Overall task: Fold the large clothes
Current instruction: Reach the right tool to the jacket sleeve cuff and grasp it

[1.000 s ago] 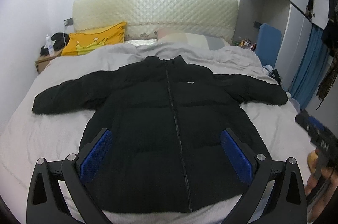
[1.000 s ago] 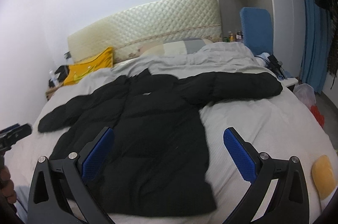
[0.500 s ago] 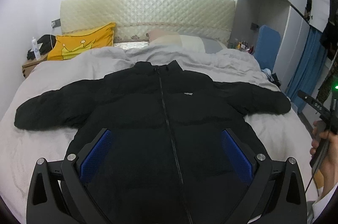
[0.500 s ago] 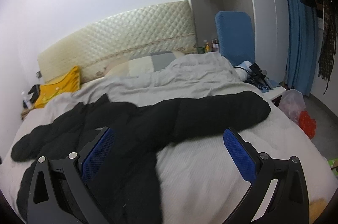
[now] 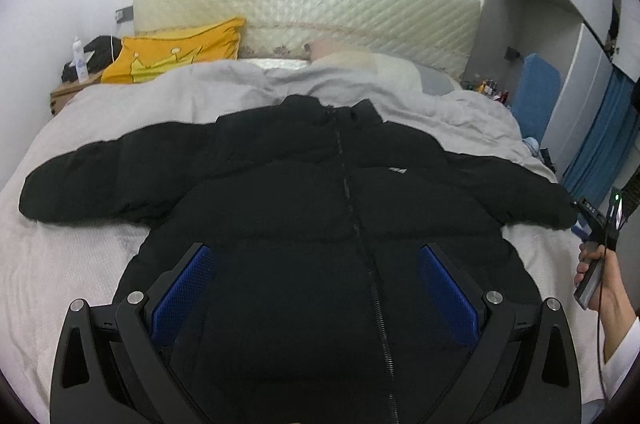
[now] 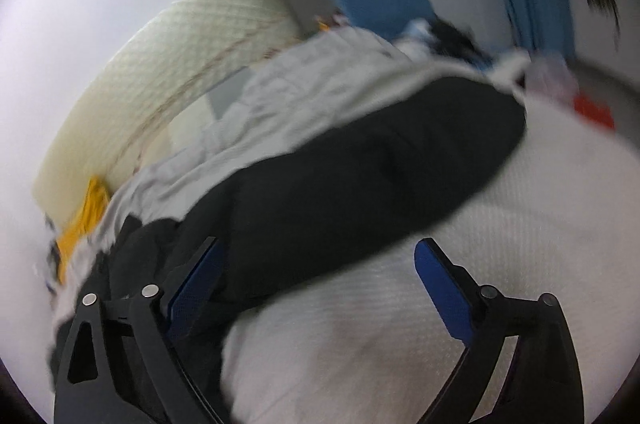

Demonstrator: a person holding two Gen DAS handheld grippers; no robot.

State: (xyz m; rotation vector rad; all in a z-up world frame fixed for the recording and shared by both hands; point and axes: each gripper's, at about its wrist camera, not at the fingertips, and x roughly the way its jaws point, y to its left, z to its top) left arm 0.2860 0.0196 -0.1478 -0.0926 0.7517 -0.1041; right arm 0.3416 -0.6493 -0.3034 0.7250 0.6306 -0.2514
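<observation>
The left gripper [image 5: 314,288] stands with its jaws spread wide and nothing between its blue pads [image 5: 182,290]; it hangs over the lower front of the black puffer jacket [image 5: 320,224], not touching it as far as the view shows. The right gripper [image 6: 320,284] is likewise spread wide and holds nothing; its view is tilted and blurred, with its pads [image 6: 440,288] over the sleeve [image 6: 360,176] that lies at the person's right hand, one pad above the sleeve near the shoulder and the other above the bare white bedcover [image 6: 520,244]. In the left wrist view the right hand [image 5: 600,288] grips that tool's handle at the bed's right edge, just beside the cuff of the same sleeve. The jacket lies flat on the bed, front up, zipped, collar toward the quilted headboard [image 5: 304,4], both sleeves stretched out to the sides. Behind the collar a grey duvet [image 5: 224,88] is bunched across the bed, with a yellow crown-print pillow [image 5: 176,52] at its left by the headboard. A blue chair back [image 5: 534,92] stands right of the bed, beside blue curtains [image 5: 600,152].
</observation>
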